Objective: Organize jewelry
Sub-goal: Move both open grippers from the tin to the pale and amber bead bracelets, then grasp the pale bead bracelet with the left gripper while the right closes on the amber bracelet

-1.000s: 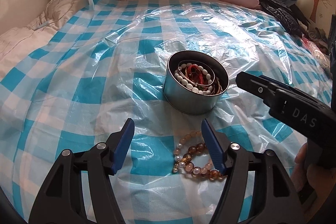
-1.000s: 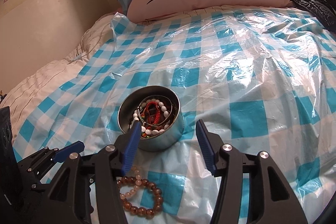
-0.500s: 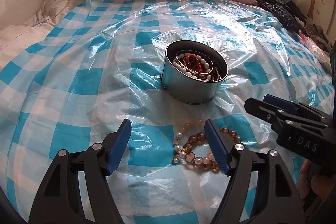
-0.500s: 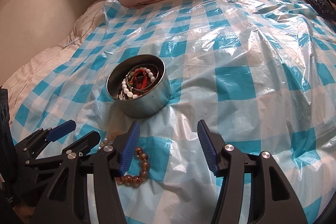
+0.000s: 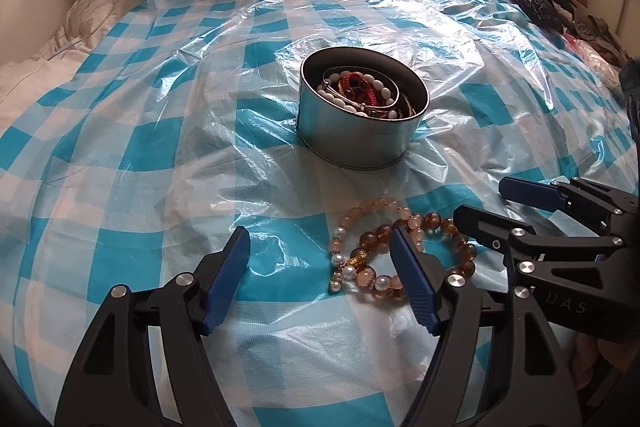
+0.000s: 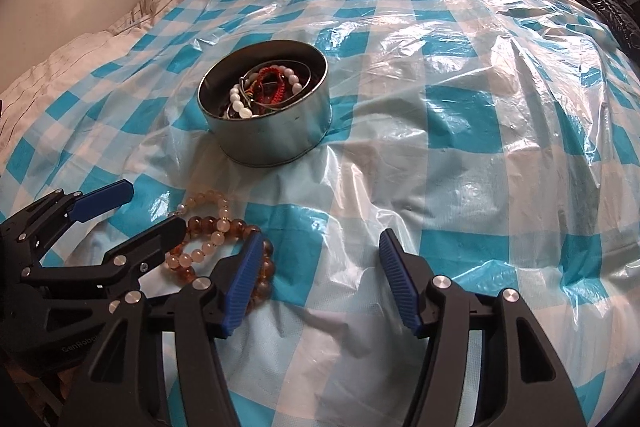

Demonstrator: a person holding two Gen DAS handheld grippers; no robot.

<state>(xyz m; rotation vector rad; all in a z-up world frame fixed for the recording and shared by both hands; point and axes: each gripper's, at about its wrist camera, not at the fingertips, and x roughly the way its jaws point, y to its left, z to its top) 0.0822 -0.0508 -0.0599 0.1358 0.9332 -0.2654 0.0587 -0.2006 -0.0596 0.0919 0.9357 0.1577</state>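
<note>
Your left tongs [image 5: 320, 253] stand open over the checked plastic sheet [image 5: 168, 147] on the bed, nothing between the pads; the beaded bracelets [image 5: 400, 251] lie in a loose heap on the sheet, partly behind their right finger. Your right tongs [image 6: 320, 251] are opening, empty too, with the bracelets just beside their left finger. The round tin [image 5: 356, 135] of jewelry sits beyond the bracelets, apart from them.
</note>
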